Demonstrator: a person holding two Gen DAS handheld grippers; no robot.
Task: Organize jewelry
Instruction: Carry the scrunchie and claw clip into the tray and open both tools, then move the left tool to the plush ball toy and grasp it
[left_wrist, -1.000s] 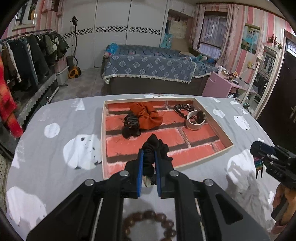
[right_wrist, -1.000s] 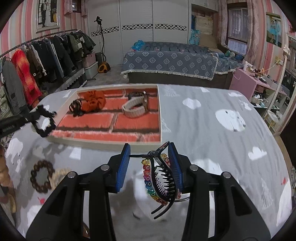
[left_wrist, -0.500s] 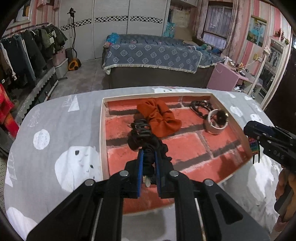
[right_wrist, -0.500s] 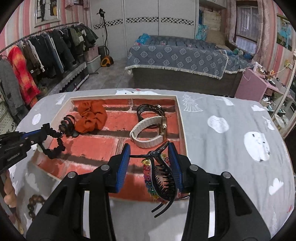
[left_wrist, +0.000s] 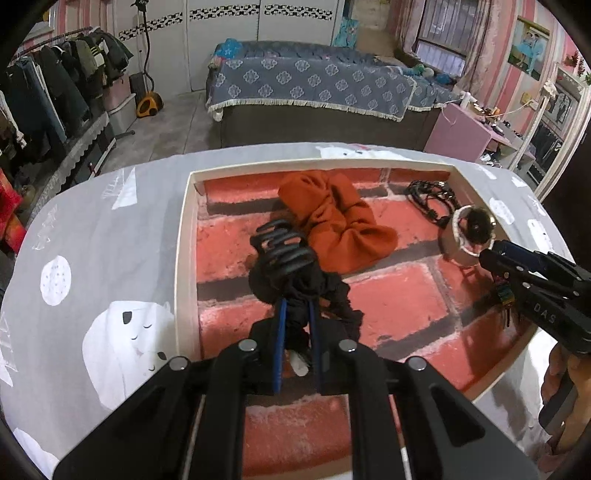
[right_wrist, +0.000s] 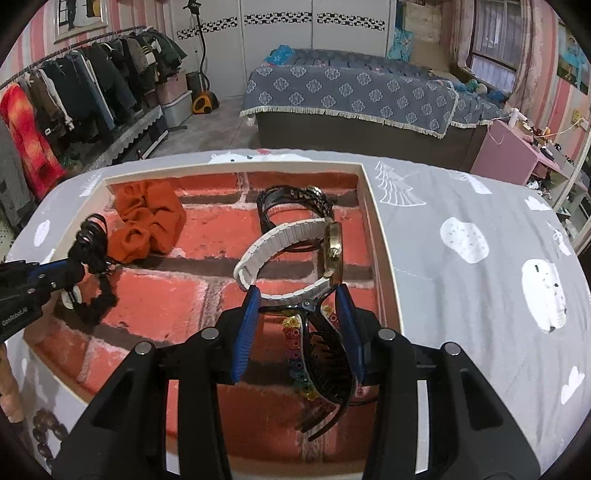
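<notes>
Jewelry and hair pieces sit in a shallow tray (right_wrist: 384, 236) with a brick-print floor, on a grey printed cloth (right_wrist: 480, 295). Left gripper (left_wrist: 295, 306) pinches a black scrunchie (left_wrist: 321, 291) above the tray's left part, just short of a black claw clip (left_wrist: 282, 251) and an orange scrunchie (left_wrist: 332, 221). Right gripper (right_wrist: 299, 295) clamps a beaded claw clip (right_wrist: 317, 354) near the right wall, close behind a white-strapped watch (right_wrist: 288, 251). Bare brick floor lies open between the two grippers.
</notes>
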